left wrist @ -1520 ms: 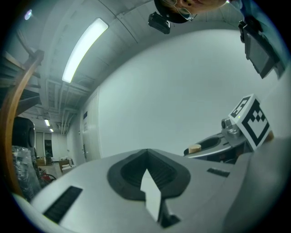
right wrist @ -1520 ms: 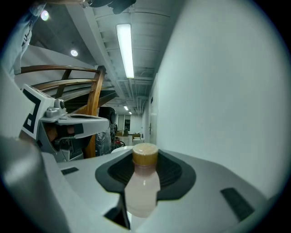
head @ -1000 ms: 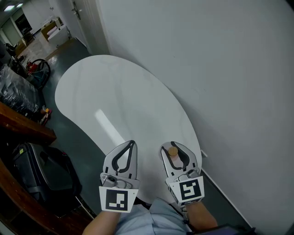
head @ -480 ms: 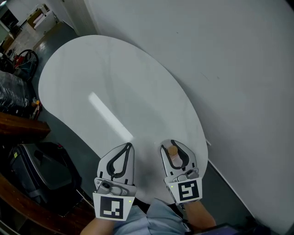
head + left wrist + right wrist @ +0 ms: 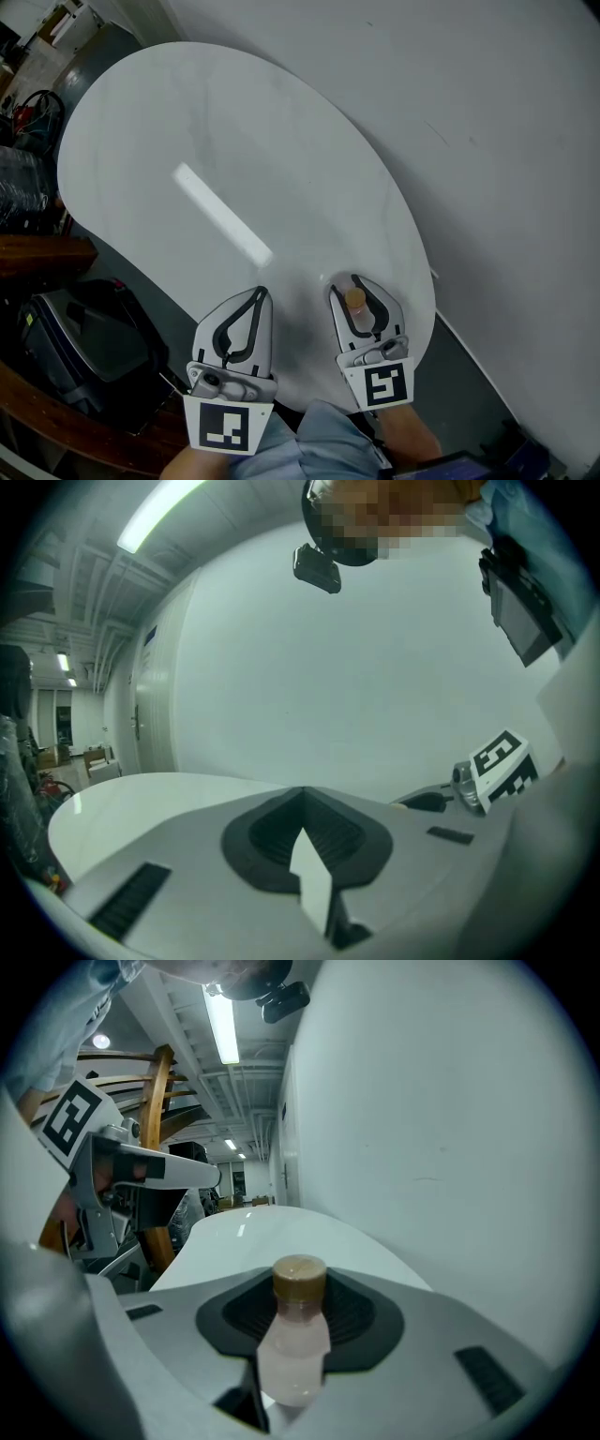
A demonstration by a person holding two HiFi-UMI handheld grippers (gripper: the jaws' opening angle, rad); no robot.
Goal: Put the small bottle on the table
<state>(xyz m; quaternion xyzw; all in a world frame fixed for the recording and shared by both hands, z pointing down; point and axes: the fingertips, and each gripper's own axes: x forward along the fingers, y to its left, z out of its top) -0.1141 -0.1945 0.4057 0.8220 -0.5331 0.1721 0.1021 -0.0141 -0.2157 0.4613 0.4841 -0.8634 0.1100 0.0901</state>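
- The small bottle, pale with a brown cap, stands upright between the jaws of the right gripper, over the near end of the white table.
- Whether its base touches the tabletop cannot be told.
- The table's right edge runs just beside the wall; most of the tabletop beyond the grippers lies bare.
- The right gripper's jaws stand wide and clamp the bottle's body.
- The left gripper, alongside, has its jaws together on nothing.
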